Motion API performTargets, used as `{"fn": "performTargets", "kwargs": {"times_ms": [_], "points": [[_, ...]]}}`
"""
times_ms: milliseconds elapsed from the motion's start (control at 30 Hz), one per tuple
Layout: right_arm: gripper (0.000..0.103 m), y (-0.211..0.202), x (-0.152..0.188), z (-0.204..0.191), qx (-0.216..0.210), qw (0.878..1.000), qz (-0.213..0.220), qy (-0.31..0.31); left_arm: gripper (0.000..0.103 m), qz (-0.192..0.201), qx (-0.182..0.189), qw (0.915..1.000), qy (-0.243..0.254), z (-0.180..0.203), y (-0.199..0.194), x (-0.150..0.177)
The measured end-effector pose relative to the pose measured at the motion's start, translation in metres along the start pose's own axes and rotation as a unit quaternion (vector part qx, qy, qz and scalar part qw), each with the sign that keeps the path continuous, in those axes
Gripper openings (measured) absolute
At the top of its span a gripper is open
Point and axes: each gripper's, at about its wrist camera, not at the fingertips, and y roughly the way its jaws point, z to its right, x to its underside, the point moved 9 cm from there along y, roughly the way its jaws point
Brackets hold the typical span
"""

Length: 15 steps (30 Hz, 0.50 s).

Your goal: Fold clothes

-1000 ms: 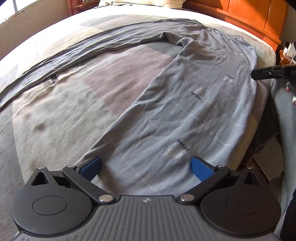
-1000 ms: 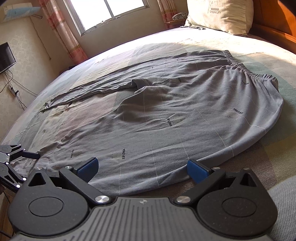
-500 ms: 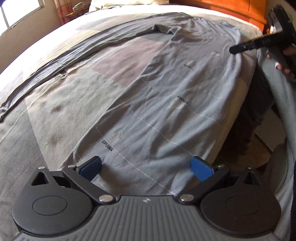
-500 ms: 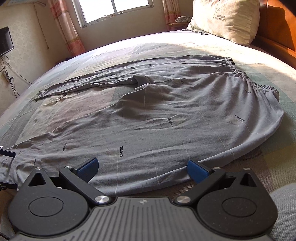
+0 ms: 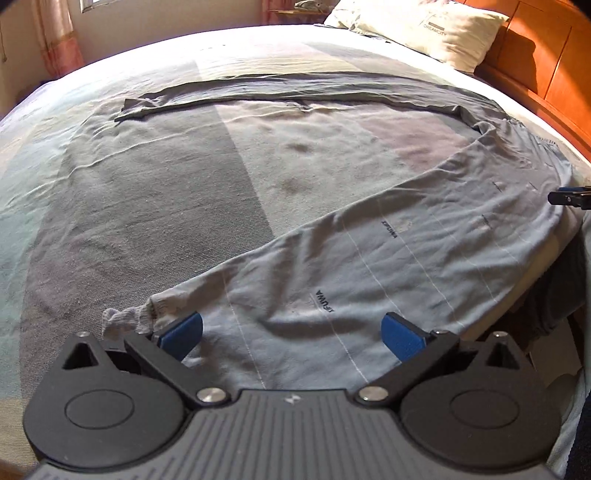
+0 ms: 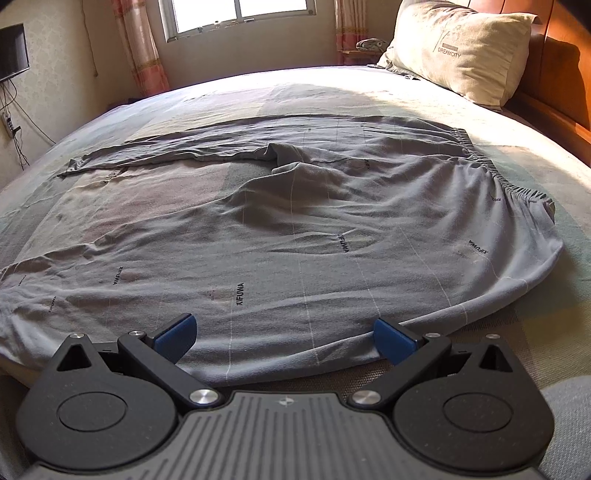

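Note:
Grey trousers (image 6: 332,236) with thin white lines and small printed words lie spread flat on the bed, legs apart in a V. Their elastic waistband (image 6: 495,173) is at the right. In the left wrist view the near leg (image 5: 369,266) runs toward me and ends in a ribbed cuff (image 5: 125,321). My left gripper (image 5: 291,332) is open just over that leg's end, its left pad beside the cuff. My right gripper (image 6: 284,336) is open over the near edge of the trousers, below the hip. Its tip (image 5: 569,197) shows at the right edge of the left wrist view.
The bed has a patchwork sheet (image 5: 147,206) of grey and pale blocks. A pillow (image 6: 461,48) lies at the head by the orange wooden headboard (image 5: 546,62). A window (image 6: 240,14) with curtains is behind, a screen (image 6: 13,51) on the left wall.
My left gripper has moved down the near leg to its cuff end and turned to look across the bed. My right gripper shifted slightly along the near edge; both stay open.

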Motion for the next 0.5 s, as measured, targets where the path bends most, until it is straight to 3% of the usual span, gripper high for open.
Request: {"fn": "performTargets", "kwargs": {"times_ms": [100,200,300,400,500], "points": [[0.103,0.000,0.000,-0.001,0.004,1.000,-0.001,-0.003,0.102,0.010,0.002,0.9998,0.017,-0.005,-0.005,0.010],[0.103,0.001,0.001,-0.001,0.007,1.000,-0.001,-0.005,0.103,-0.003,-0.016,0.9998,-0.014,-0.025,-0.013,0.021],[0.103,0.002,0.001,-0.003,0.014,1.000,-0.002,-0.012,0.102,0.011,-0.040,0.9981,-0.046,-0.039,-0.025,0.017],[0.103,0.003,0.002,-0.004,0.022,1.000,-0.004,-0.022,0.102,0.057,-0.015,0.9972,-0.046,-0.027,-0.035,-0.002],[0.103,0.005,0.002,-0.006,0.028,0.999,-0.005,-0.029,0.102,0.064,0.011,0.9965,-0.052,-0.011,-0.024,-0.016]]}}
